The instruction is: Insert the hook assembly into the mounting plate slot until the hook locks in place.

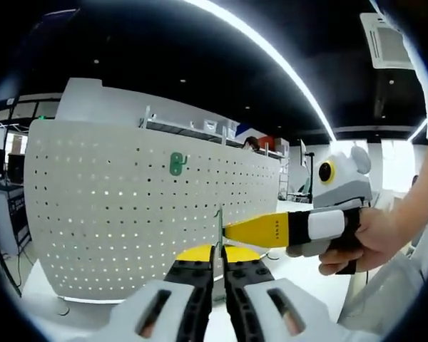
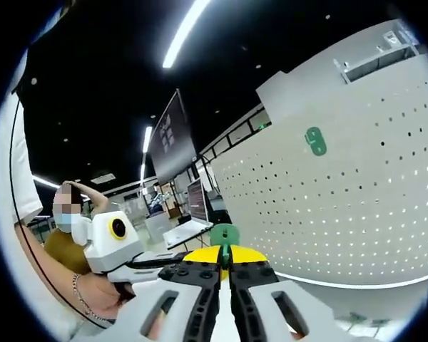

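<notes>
The white perforated mounting plate (image 1: 128, 214) stands upright ahead, with one green hook (image 1: 177, 164) fixed high on it. In the right gripper view the same plate (image 2: 357, 206) and fixed hook (image 2: 314, 140) lie to the right. A second green hook piece (image 1: 218, 224) shows edge-on, rising from between the closed yellow tips of my left gripper (image 1: 217, 251). My right gripper (image 1: 260, 229), held by a hand (image 1: 364, 239), reaches in from the right and meets that piece. In its own view the right gripper (image 2: 225, 255) is shut on the green piece (image 2: 223, 234), well short of the plate.
The left gripper (image 2: 118, 242) comes in at the lower left of the right gripper view, with a person (image 2: 68, 235) behind it. A laptop (image 2: 189, 228) and a dark screen (image 2: 172, 139) stand beyond. Shelving (image 1: 200, 132) runs along the plate's top.
</notes>
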`<state>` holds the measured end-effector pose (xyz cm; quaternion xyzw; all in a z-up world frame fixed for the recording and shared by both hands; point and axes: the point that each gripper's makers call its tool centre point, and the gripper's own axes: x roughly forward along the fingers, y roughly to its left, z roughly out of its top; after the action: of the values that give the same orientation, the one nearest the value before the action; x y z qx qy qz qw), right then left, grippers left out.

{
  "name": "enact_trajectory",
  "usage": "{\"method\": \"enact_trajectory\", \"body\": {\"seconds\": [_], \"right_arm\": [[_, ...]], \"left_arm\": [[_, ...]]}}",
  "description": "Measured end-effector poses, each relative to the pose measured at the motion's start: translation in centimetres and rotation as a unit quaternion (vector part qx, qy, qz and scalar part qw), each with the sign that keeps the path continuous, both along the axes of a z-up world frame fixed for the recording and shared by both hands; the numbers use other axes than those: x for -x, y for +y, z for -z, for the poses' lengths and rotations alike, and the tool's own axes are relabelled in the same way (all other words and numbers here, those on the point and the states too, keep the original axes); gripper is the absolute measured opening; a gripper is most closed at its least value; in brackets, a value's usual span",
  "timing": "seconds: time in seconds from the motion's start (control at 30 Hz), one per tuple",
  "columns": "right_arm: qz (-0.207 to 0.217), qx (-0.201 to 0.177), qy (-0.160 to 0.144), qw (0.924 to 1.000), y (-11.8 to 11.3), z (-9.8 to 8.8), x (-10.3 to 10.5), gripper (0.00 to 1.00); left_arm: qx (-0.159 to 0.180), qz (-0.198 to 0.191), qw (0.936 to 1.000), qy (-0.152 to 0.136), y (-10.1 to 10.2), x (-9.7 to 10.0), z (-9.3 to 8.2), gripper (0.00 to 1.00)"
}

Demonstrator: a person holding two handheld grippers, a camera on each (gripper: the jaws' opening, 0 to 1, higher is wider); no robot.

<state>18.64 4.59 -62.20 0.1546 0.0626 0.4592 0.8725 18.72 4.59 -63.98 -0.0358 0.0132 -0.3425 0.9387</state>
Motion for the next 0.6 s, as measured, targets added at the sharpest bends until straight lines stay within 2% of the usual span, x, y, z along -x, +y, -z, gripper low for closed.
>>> {"method": "enact_trajectory", "body": {"seconds": [0.03,0.17,0.4,0.6], "right_arm": [[0.0,-0.002,0.0,1.0,-0.1,-0.1,0.0,0.0],[-0.002,-0.003,0.003,1.0,-0.1,-0.1,0.0,0.0],[-0.002,-0.006,0.007,1.0,-0.2,0.0,-0.1,0.0],[0.001,-0.01,0.017,0.9998,-0.3,0.1,-0.3,0.0]], "left_arm": [[-0.009,0.006,0.9999,0.004,-0.2,0.0,0.3,0.08],[-0.022,0.015,0.9996,0.008,-0.7,0.1,0.8,0.36],[-0.036,0.031,0.9984,0.029,-1.7,0.2,2.3,0.72],[-0.062,0.04,0.9968,0.029,-2.3,0.5,2.9,0.89]]}}
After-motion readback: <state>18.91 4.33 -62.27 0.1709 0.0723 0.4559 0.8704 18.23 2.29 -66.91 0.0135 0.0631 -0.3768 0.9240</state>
